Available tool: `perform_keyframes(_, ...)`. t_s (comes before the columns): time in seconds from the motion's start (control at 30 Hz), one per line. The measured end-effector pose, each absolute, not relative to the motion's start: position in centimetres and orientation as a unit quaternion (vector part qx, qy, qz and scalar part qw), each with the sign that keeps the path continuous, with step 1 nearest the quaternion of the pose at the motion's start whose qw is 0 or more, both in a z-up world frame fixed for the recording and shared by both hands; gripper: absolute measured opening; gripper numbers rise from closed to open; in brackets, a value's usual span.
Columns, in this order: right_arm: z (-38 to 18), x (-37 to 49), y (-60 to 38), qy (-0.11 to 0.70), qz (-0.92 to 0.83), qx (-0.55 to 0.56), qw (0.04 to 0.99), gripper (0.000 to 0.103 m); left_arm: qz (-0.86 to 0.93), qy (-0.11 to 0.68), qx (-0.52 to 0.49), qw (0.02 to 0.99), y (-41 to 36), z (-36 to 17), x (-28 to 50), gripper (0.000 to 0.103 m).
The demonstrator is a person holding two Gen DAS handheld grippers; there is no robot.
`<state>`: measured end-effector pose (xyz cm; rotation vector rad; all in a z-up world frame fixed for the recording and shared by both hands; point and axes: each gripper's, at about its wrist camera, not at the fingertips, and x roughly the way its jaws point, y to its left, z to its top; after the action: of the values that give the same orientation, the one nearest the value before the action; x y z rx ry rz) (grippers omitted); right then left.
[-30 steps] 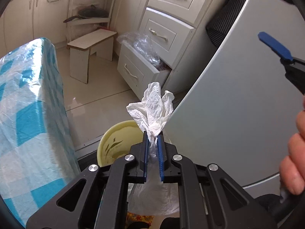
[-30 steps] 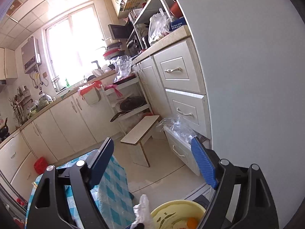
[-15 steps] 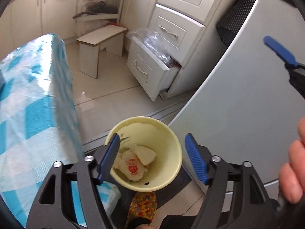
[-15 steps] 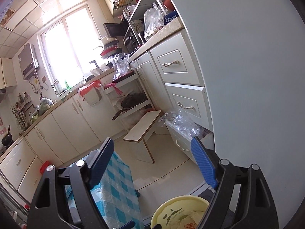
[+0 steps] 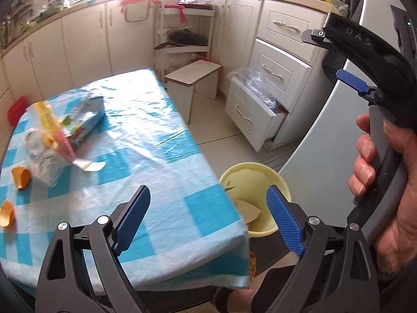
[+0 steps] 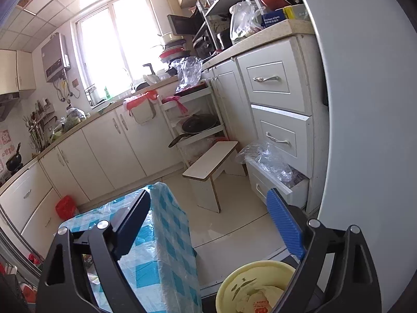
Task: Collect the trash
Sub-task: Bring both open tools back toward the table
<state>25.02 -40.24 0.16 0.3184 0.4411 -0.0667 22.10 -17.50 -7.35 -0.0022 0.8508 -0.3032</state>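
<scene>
A yellow bin stands on the floor by the table's right corner, with crumpled paper lying inside. On the blue checked table at the left lie a blue-silver snack bag, a yellow-pink wrapper, clear plastic and two orange peels. My left gripper hovers over the table's near right corner; its jaws are opening with nothing between them. My right gripper hangs above the bin, jaws also opening and empty. A hand holds it.
Cream cabinets line the far wall. A low white stool stands on the floor beyond the table. An open bottom drawer holds clear plastic. A grey appliance wall fills the right side. A red bag lies by the cabinets.
My left gripper let go of the white tissue over the bin, opened wide, then swung left and up so the table top fills its view. The right gripper shifted a little.
</scene>
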Motion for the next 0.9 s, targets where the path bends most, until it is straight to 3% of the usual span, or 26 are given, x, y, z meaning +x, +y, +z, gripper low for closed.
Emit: perform_keyframes(0.9,0.4,26.7,-32.2,0.242,0.045,0.100,0.964,0.088,-0.087,0.397,-0.033,0.913,-8.7,-6.7,19.4,0.087)
